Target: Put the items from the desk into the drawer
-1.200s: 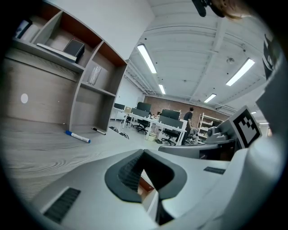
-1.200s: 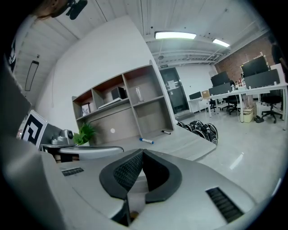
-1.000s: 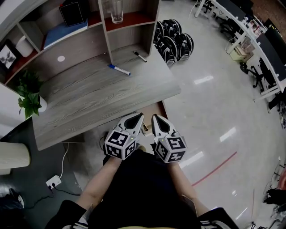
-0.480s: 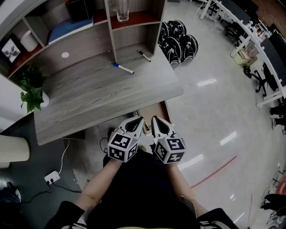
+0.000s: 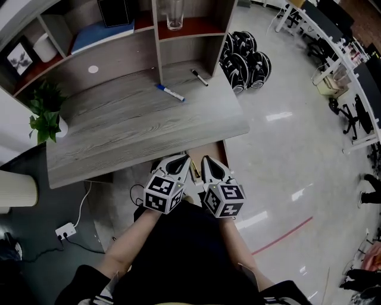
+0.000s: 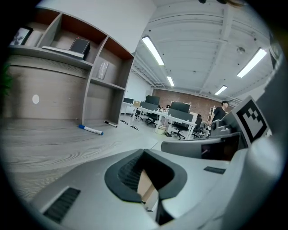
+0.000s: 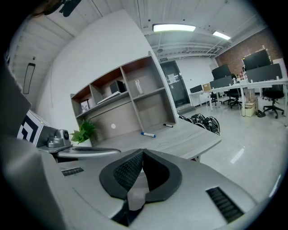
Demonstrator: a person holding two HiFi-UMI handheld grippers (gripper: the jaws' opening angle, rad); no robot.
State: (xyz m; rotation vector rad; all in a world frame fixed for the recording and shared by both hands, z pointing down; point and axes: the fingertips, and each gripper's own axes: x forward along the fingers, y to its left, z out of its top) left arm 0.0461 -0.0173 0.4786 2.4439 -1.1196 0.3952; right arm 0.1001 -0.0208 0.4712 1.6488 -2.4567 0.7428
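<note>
A blue-capped marker point(image 5: 170, 92) and a black marker point(image 5: 199, 77) lie on the grey wooden desk point(image 5: 131, 131), toward its back right. Both markers also show in the left gripper view, blue point(image 6: 91, 130) and black point(image 6: 110, 124), and in the right gripper view, blue point(image 7: 148, 134) and black point(image 7: 168, 125). My left gripper point(image 5: 178, 162) and right gripper point(image 5: 209, 162) hang side by side just in front of the desk's front edge, far from the markers. Each is shut with nothing between its jaws. A brown wooden unit point(image 5: 207, 150) shows under the desk edge beyond the grippers.
A shelf unit at the desk's back holds a glass point(image 5: 174, 15), a blue book point(image 5: 101, 34), a white cup point(image 5: 44, 46) and a picture frame point(image 5: 21, 56). A potted plant point(image 5: 46, 116) stands at the desk's left end. Black helmets point(image 5: 245, 59) lie on the floor at right.
The head view has drifted, so the desk sits a little further right and lower in the picture. Both grippers have stayed together at the desk's front edge, still shut.
</note>
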